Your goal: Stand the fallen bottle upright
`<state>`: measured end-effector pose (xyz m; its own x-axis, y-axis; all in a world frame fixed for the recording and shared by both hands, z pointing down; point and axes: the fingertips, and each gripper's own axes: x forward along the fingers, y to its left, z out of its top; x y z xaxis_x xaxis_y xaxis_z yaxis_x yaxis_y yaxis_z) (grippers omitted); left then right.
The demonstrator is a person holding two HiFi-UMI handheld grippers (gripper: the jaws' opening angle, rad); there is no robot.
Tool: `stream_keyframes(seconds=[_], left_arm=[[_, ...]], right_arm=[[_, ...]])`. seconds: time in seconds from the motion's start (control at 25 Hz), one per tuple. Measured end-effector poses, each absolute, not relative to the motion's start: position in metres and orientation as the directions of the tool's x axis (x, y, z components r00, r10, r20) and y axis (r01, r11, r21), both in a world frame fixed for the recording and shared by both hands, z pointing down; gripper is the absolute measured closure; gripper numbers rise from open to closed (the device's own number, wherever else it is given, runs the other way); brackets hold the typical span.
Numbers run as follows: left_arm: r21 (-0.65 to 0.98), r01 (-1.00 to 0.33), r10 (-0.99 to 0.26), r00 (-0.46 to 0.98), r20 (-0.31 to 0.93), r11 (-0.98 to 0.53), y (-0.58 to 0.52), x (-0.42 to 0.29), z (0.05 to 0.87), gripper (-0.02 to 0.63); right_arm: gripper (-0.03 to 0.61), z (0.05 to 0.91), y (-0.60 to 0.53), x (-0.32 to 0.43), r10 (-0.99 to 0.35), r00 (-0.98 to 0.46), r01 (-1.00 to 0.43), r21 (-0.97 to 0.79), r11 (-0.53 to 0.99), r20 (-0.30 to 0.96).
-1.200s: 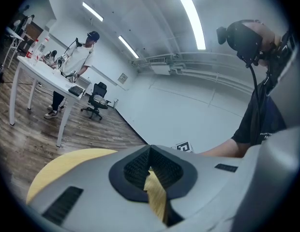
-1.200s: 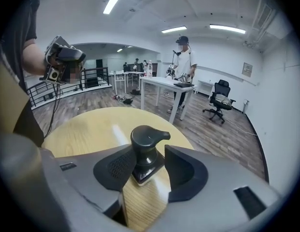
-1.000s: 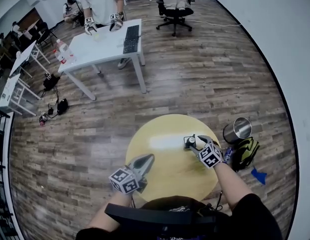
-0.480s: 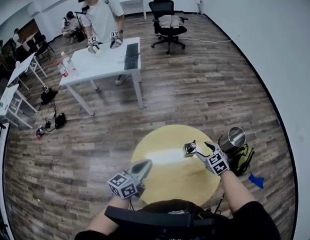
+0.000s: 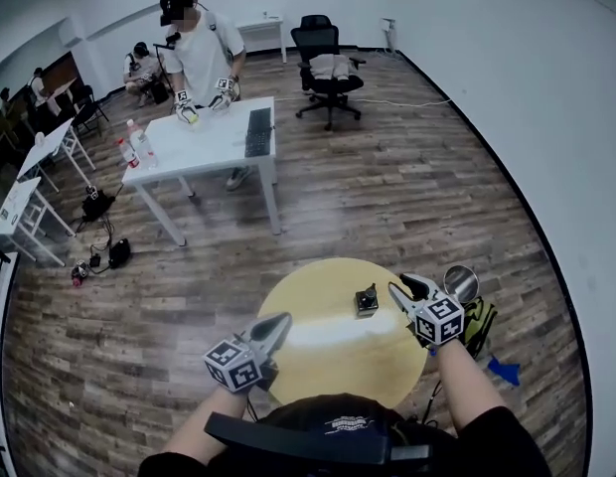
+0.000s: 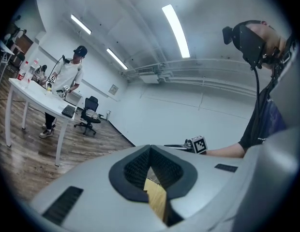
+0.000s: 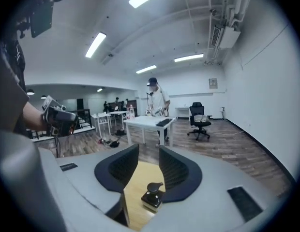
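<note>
A small dark bottle [image 5: 367, 299] with a pump-style top stands upright on the round yellow table [image 5: 328, 351]. My right gripper [image 5: 407, 288] hangs in the air to the right of it and clear of it. Its jaws are apart and closing with nothing between them. In the right gripper view the bottle [image 7: 152, 195] shows below the gap of the right gripper [image 7: 145, 156]. My left gripper [image 5: 273, 326] is raised over the table's left edge, its jaws together and holding nothing. In the left gripper view its tips [image 6: 150, 148] meet.
A steel cup [image 5: 460, 283] and a yellow-black bag [image 5: 479, 321] sit on the floor right of the table. A blue scrap [image 5: 504, 371] lies nearby. Farther off, a person works at a white desk [image 5: 204, 142]; an office chair [image 5: 326, 68] stands behind.
My right gripper has come away from the bottle and risen, leaving it standing. My left gripper has risen too. The head view has tilted up toward the room.
</note>
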<state>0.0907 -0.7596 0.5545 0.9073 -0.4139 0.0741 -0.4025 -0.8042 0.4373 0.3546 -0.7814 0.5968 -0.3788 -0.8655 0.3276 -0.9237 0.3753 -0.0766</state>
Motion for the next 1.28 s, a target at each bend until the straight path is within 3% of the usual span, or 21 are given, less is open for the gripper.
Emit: stream_keyframes(seconds=[0.16, 0.2, 0.48, 0.72, 1.28], left_arm=[[0.424, -0.448, -0.478, 0.877, 0.040, -0.787, -0.723, 0.127, 0.526, 0.583], [0.426, -0.459, -0.495, 0.868, 0.030, -0.779, -0.714, 0.136, 0.520, 0.583], [0.428, -0.513, -0.557, 0.830, 0.028, -0.744, -0.663, 0.184, 0.505, 0.583], [0.393, -0.509, -0.550, 0.835, 0.011, -0.766, -0.654, 0.169, 0.489, 0.583], [0.400, -0.465, -0.510, 0.860, -0.008, -0.790, -0.658, 0.122, 0.487, 0.583]], right_arm=[[0.556, 0.545, -0.748, 0.382, -0.860, -0.454, -0.890, -0.090, 0.446, 0.234], [0.568, 0.536, -0.739, 0.387, -0.848, -0.482, -0.876, -0.092, 0.474, 0.218], [0.574, 0.506, -0.692, 0.412, -0.768, -0.621, -0.782, -0.178, 0.597, 0.156], [0.577, 0.487, -0.671, 0.409, -0.784, -0.611, -0.789, -0.158, 0.593, 0.111], [0.577, 0.505, -0.651, 0.358, -0.788, -0.594, -0.803, -0.178, 0.569, 0.161]])
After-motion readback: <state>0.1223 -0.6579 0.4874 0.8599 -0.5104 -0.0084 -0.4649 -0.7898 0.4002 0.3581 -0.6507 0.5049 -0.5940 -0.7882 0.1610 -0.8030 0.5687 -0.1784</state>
